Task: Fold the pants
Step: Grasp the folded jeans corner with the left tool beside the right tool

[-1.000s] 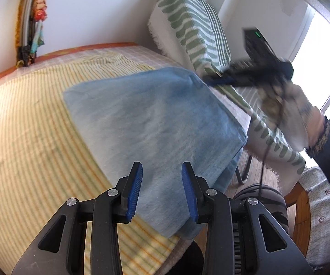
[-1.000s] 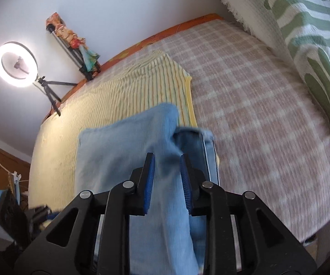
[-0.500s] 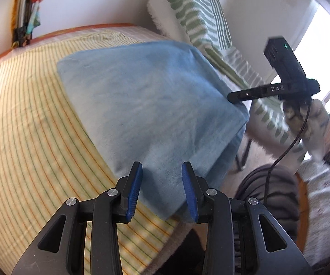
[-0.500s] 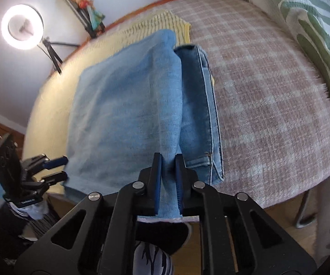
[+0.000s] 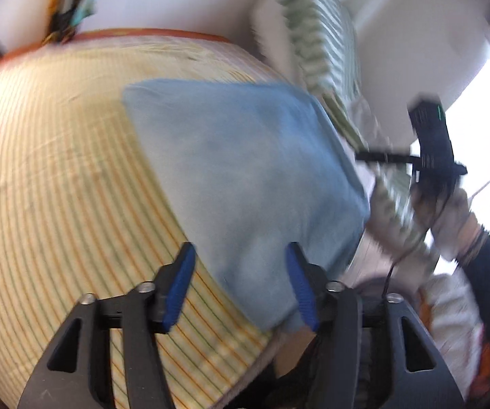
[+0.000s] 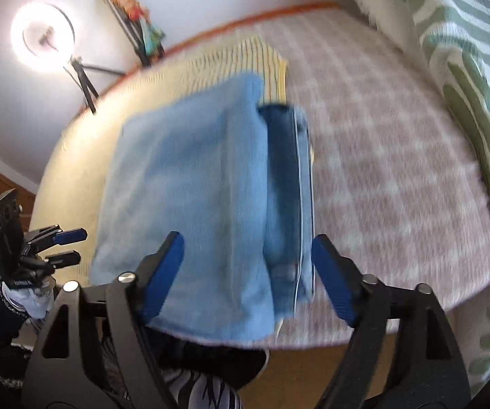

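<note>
1. At the near edge of the bed, the right claw (image 6: 246, 272) stands wide, its blue pads (image 6: 163, 274) clear of the cloth on both sides; its jaws have just been opening, and the fold's near hem lies loose between them, released rather than gripped.
2. Beside it, the left claw (image 5: 239, 286) is likewise spread and has just been opening; the near corner of the cloth sits between its pads untouched.
3. Just beyond, the light-blue folded denim pants (image 6: 190, 184) lie flat on the yellow striped bedsheet (image 5: 57, 177), a darker seamed layer showing along the right side. Letting go here, I judge, leaves the fold settled square at the bed's edge, within reach.
4. Farther off, a pink checked blanket (image 6: 391, 156) covers the rest of the bed, and a green-and-white patterned cushion (image 6: 462, 34) leans by the wall.
</note>
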The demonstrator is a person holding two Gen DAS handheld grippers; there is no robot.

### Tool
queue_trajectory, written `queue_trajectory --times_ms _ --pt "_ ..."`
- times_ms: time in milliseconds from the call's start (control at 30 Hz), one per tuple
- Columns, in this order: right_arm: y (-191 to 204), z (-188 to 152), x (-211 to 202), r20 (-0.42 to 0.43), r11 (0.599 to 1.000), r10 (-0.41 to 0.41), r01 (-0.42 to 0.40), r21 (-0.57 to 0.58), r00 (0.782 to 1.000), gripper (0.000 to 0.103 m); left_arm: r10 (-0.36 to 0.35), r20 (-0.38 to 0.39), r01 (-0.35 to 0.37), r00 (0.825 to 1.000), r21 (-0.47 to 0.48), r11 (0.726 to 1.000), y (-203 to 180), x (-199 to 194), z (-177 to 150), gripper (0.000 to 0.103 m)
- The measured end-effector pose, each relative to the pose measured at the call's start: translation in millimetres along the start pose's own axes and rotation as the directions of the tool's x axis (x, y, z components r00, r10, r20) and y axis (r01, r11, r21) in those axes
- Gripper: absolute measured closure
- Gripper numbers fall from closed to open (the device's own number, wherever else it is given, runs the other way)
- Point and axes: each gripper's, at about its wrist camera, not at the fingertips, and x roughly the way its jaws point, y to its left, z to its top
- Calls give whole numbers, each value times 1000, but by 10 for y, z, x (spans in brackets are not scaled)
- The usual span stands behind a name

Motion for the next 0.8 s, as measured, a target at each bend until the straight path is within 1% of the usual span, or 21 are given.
queue_trajectory --times_ms 67,167,267,333,433,467,500,533,567,600,633,700,733,800 --pt "-100 98 81 11 999 22 -23 38 1000 21 -25 12 26 1000 -99 995 173 9 147 45" --pt "-231 218 237 27 995 56 -58 77 998 21 -45 5 45 999 -181 982 338 96 282 45" --pt "-261 298 395 36 991 111 -113 74 993 21 -42 -8 40 999 -207 977 396 206 359 45" --pt "-272 326 484 35 986 146 -148 75 989 21 -43 -15 39 999 -209 977 396 283 389 45" --pt "-217 340 572 47 982 175 -177 58 984 21 -37 -32 30 999 -208 978 395 401 413 45" --pt "-178 344 587 49 983 174 -176 46 984 24 -37 -42 28 998 -209 978 388 464 420 45" --pt "-144 350 592 47 982 185 -187 33 982 31 -36 -43 27 998 -205 978 376 490 424 45" --pt "-102 358 600 39 980 198 -199 23 979 48 -31 -33 24 999 -193 981 369 497 434 45" --pt "-43 366 596 33 981 193 -194 8 981 55 -28 -31 22 999 -184 983 344 517 450 45" --pt "18 369 585 34 983 182 -182 -16 983 57 -30 -32 24 999 -174 984 318 546 482 45" --pt "87 373 573 27 983 177 -175 -46 984 67 -34 -31 28 999 -170 985 302 559 492 45" --pt "184 380 533 24 985 146 -143 -95 989 70 -33 -25 29 999 -155 988 273 572 504 45" --pt "191 385 519 23 984 145 -142 -104 989 71 -29 -19 26 999 -142 990 251 576 509 45" --pt "184 381 524 20 984 143 -140 -106 990 71 -16 -9 14 1000 -128 992 220 590 522 51"
